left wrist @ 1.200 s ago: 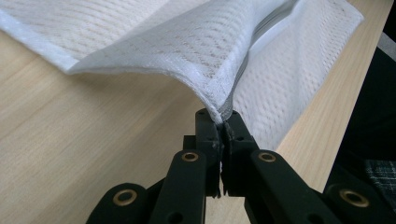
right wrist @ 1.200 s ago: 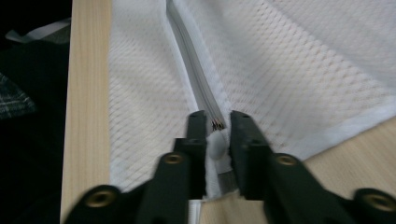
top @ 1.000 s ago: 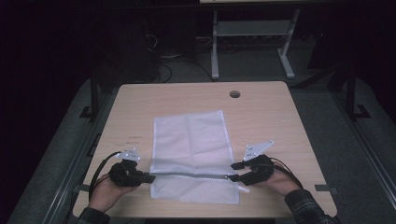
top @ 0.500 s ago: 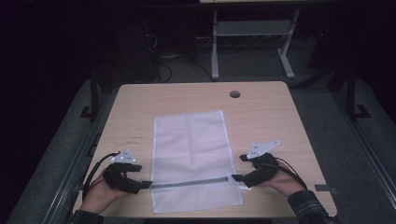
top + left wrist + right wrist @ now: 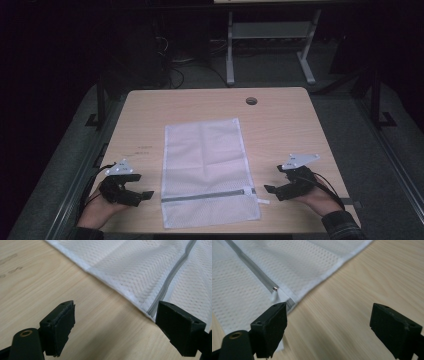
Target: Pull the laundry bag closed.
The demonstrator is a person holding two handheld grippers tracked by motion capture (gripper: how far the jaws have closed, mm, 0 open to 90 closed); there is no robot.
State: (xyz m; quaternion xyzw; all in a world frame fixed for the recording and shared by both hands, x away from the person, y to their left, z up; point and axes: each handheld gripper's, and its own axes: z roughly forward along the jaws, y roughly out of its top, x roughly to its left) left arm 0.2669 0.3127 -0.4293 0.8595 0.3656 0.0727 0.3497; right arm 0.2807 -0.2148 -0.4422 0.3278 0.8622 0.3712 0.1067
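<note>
Dark floor is surrounding a pale wooden table (image 5: 280, 125), where a white mesh bag (image 5: 207, 165) is lying flat, reaching from the middle to the near edge, its grey zipper (image 5: 207, 196) running across near that edge. Left gripper (image 5: 145, 194) is hovering just off the bag's left side, jaws spread and holding nothing. Right gripper (image 5: 269, 189) is hovering just beside the zipper's pull end, jaws likewise spread.
</note>
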